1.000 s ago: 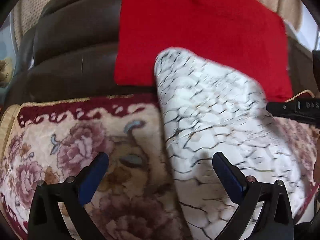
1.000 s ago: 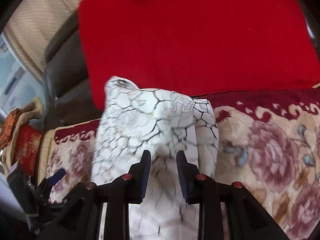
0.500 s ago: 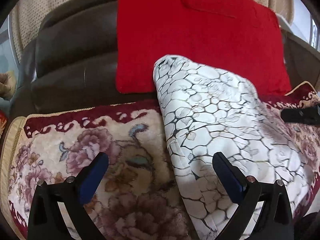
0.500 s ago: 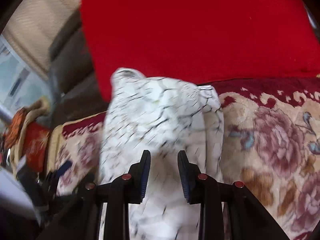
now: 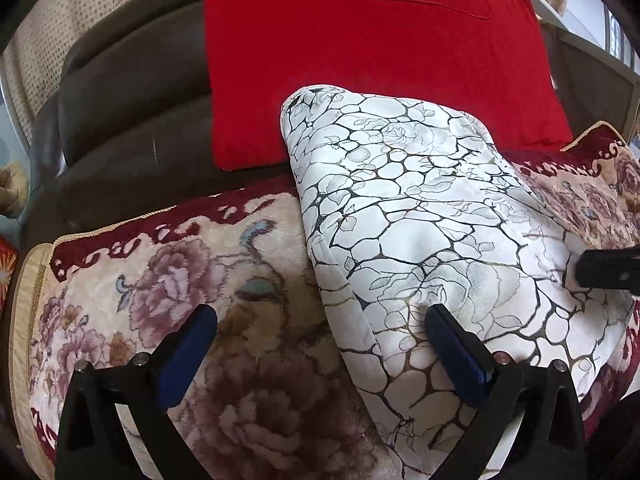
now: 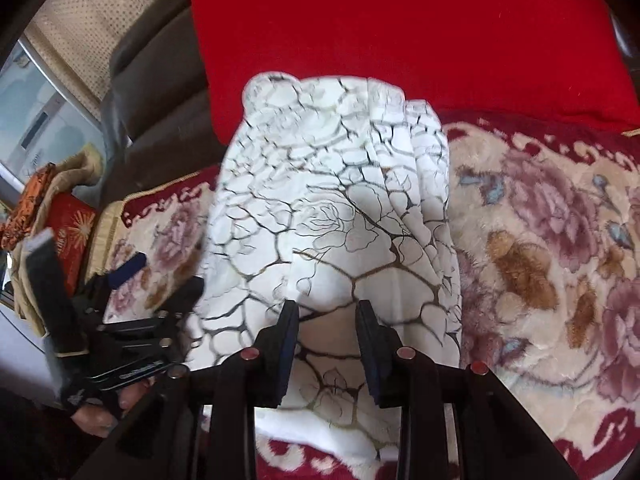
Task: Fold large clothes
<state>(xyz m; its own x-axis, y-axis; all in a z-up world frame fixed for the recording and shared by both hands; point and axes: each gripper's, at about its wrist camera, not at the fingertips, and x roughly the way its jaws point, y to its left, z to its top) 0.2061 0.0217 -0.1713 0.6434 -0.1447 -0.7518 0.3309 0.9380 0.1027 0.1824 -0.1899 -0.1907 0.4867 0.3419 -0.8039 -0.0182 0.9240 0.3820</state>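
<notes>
A white folded garment printed with a dark cracked-vein and rose pattern [image 5: 420, 216] lies on a plush floral sofa cover in cream, mauve and maroon [image 5: 180, 280], its far end up against the lower edge of a red knitted cushion [image 5: 360, 52] that leans on the dark brown leather sofa back [image 5: 132, 120]. The bundle runs from the cover's back edge toward its front edge.

The left gripper [image 5: 320, 344] stands wide open – one blue-padded finger over the bare floral cover, the other over the garment's near left edge, neither pressing on it.

The right gripper [image 6: 328, 340] has its jaws narrowly parted over the near end of the white garment [image 6: 332, 200]; whether the pads pinch a fold of the cloth I cannot tell – the fabric there is blurred.
</notes>
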